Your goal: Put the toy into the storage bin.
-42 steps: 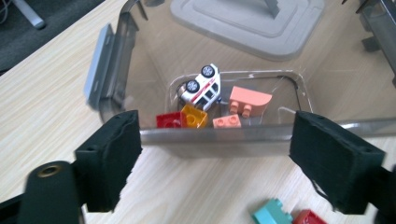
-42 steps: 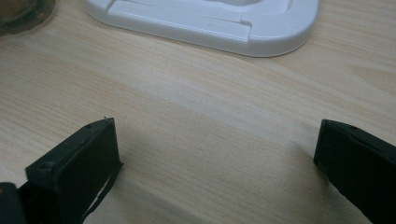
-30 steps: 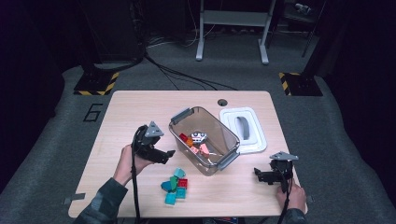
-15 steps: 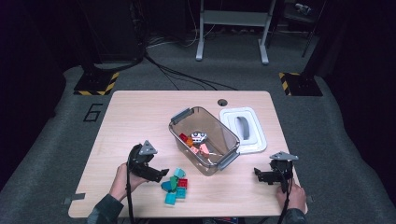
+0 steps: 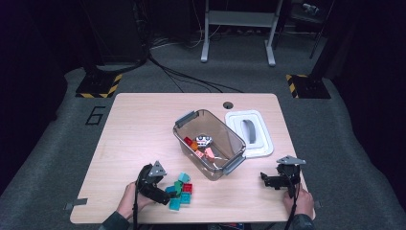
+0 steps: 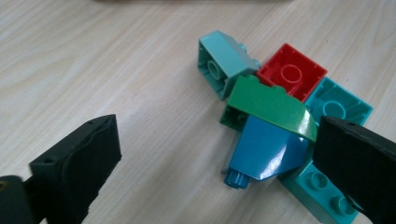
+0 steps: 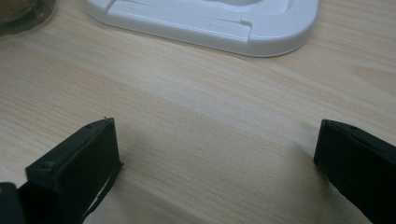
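A small pile of bricks (image 5: 181, 190) lies near the table's front edge, left of centre. Up close it holds a green curved brick (image 6: 273, 105) on top of a blue sloped brick (image 6: 266, 151), a red brick (image 6: 292, 72), a pale teal brick (image 6: 222, 63) and two teal bricks (image 6: 338, 102). My left gripper (image 5: 167, 194) sits low at the pile's left side. Its jaws have just been opening and stand wide (image 6: 219, 140); the blue and green bricks lie partly between them, untouched by the pads. My right gripper (image 5: 268, 179) rests open at the front right, over bare wood (image 7: 217, 140).
A clear plastic bin (image 5: 230, 139) with grey handles stands mid-table and holds several small bricks in red, orange and pink. Its white lid (image 5: 249, 132) lies flat to the right of it and, in the right gripper view, just beyond the jaws (image 7: 210, 18). The wooden table (image 5: 139, 129) has a cable hole at the back.
My left gripper has come down and toward the front edge, from beside the bin to the brick pile. The right gripper has stayed where it was.
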Tool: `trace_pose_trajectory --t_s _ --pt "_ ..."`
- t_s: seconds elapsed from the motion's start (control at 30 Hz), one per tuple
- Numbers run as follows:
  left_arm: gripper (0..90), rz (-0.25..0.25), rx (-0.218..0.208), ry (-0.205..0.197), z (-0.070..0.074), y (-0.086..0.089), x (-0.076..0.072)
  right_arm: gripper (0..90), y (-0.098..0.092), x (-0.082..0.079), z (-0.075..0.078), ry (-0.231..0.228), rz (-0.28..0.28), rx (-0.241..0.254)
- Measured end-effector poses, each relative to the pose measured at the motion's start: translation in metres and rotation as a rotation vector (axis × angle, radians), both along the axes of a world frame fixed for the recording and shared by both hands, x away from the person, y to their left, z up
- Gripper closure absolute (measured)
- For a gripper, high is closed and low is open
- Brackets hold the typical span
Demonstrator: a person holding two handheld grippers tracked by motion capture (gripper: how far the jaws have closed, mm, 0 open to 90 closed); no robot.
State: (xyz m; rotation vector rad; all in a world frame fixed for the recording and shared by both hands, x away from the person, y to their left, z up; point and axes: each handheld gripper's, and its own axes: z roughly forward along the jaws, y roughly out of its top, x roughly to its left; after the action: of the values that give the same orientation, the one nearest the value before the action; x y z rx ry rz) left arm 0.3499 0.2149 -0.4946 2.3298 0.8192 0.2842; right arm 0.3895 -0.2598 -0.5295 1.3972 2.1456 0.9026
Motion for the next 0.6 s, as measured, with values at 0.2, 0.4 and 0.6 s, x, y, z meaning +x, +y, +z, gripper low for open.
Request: trace_pose_trajectory --t_s 0.2,0.4,0.6 --pt "15.8 0.027 0.019 -0.045 -0.004 0.003 -0.001 0.0 0.000 0.000 0.000 0.000 0.000 0.000" --pt "38.4 0.066 0.029 -0.055 -0.006 0.012 0.002 0.0 0.000 0.000 0.000 0.000 0.000 0.000" --pt "55.7 0.064 0.018 -0.070 -0.007 0.014 0.001 0.0 0.000 0.000 0.000 0.000 0.000 0.000"
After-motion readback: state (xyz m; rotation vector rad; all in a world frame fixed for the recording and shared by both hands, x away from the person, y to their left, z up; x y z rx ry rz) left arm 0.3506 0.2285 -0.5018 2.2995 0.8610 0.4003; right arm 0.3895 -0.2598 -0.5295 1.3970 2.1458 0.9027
